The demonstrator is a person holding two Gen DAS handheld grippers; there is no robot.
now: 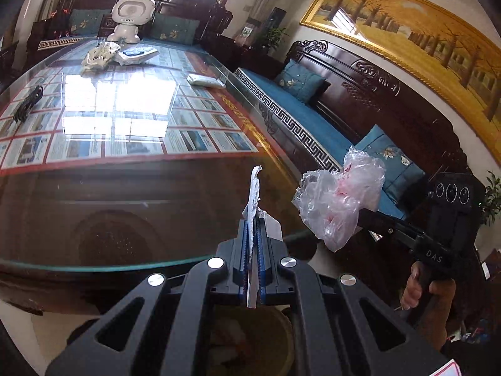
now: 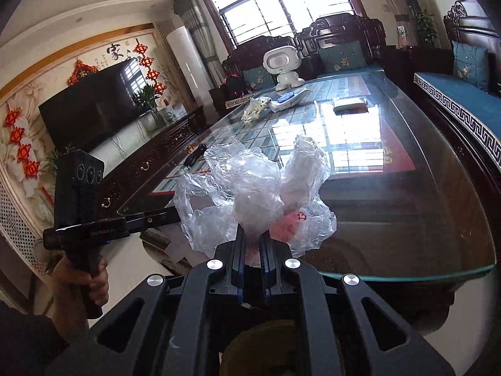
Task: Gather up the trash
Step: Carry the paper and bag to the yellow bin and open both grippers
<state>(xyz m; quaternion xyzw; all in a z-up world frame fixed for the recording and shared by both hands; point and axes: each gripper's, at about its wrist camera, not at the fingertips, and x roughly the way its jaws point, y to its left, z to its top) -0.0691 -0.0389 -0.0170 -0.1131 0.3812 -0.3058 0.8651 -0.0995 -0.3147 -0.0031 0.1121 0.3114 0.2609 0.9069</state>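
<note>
My left gripper (image 1: 253,219) is shut on a torn scrap of white paper (image 1: 254,188) that sticks up between its blue pads, held over the near end of the glass-topped table (image 1: 94,206). To its right, the right gripper (image 1: 357,216) grips a crumpled clear plastic bag (image 1: 339,200) with pink stains. In the right wrist view that gripper (image 2: 253,235) is shut on the plastic bag (image 2: 253,194), which hides its fingertips. The left gripper's handle (image 2: 81,219), held by a hand, shows at the left there; its fingertips lie behind the bag. More crumpled wrappers (image 1: 100,56) lie at the table's far end.
A white toy robot (image 1: 130,18) stands at the far end, next to a blue-and-white packet (image 1: 137,54). A white remote (image 1: 205,80) and a black cable (image 1: 26,103) lie on the glass. Dark wooden sofas with blue cushions (image 1: 300,81) line the right side. A round bin (image 1: 250,338) sits below my left gripper.
</note>
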